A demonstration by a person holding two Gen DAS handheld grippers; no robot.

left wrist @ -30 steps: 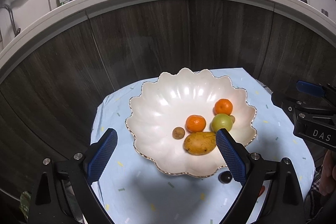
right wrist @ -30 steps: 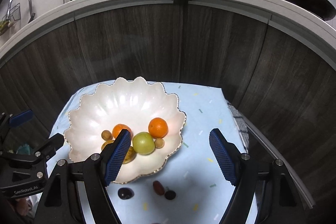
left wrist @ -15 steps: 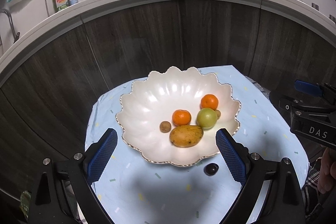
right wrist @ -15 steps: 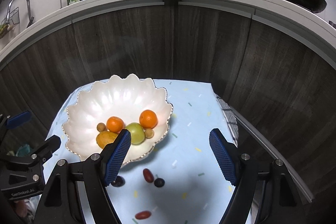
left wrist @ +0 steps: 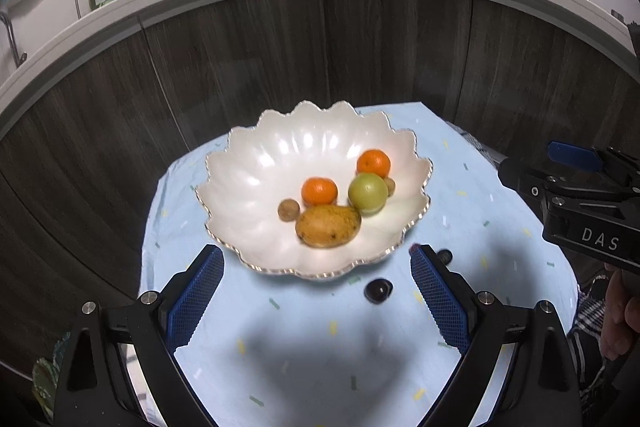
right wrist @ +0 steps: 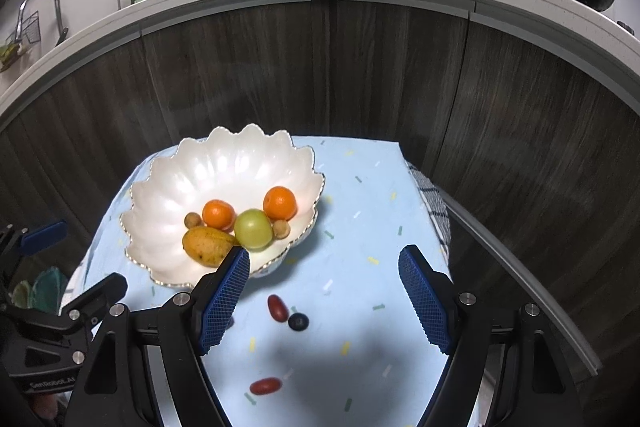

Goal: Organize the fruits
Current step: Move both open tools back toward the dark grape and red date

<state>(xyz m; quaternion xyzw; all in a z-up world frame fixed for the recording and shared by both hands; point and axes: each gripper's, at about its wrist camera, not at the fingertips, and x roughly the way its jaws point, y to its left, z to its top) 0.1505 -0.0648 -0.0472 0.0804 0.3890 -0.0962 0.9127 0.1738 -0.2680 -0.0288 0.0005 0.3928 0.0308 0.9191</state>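
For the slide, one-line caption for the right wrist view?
Open right gripper above blue cloth; scalloped bowl of fruit; small red fruits loose.

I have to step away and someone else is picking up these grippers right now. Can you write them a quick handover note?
Left gripper: open, empty, over the blue cloth in front of the bowl.
Right gripper: open, empty, over the loose small fruits.
In the bowl: two oranges, a green fruit, a mango and two small brown fruits.
On the cloth, in front of the bowl: two red oblong fruits, a dark round one and another dark one nearer the left gripper.
Left to do: probably put those loose fruits in the bowl.
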